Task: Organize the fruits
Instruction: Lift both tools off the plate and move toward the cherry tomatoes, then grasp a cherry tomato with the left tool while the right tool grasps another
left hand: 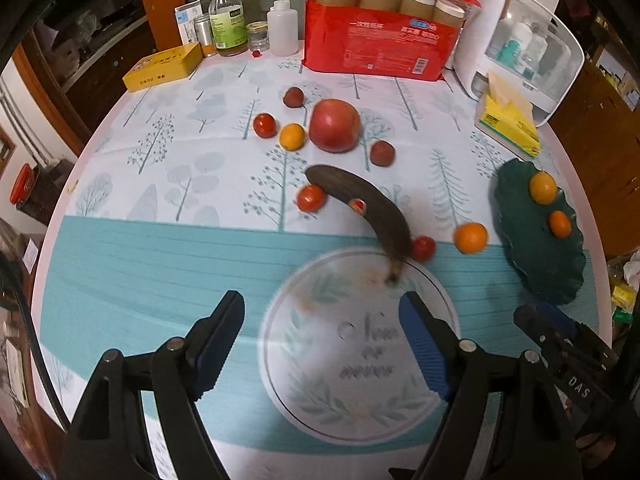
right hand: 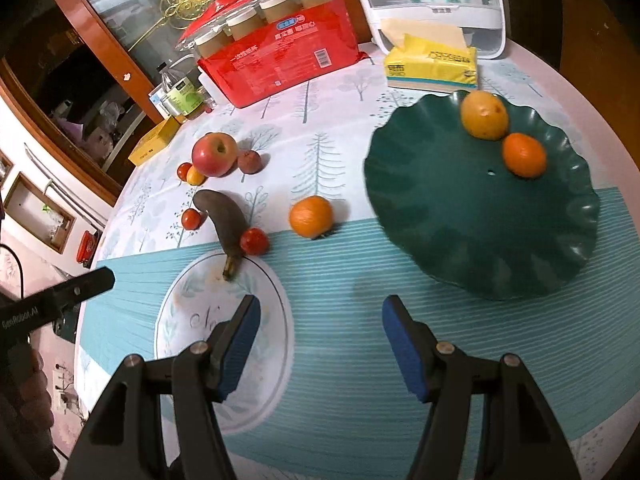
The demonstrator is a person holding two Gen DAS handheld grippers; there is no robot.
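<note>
My right tongs (right hand: 320,344) and left tongs (left hand: 322,332) are open (holding nothing), and the round orange (right hand: 311,216) beside the green plate (right hand: 460,240) could roll away if I bump it.

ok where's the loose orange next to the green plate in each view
Left wrist: the orange lies right of centre, just left of the green plate.
Right wrist: the orange lies at centre, left of the plate.
Shared landmark: the dark banana, to the orange's left in both.

Dark-green plate (right hand: 460,216) (scalloped), blackened banana (right hand: 224,216)
</note>
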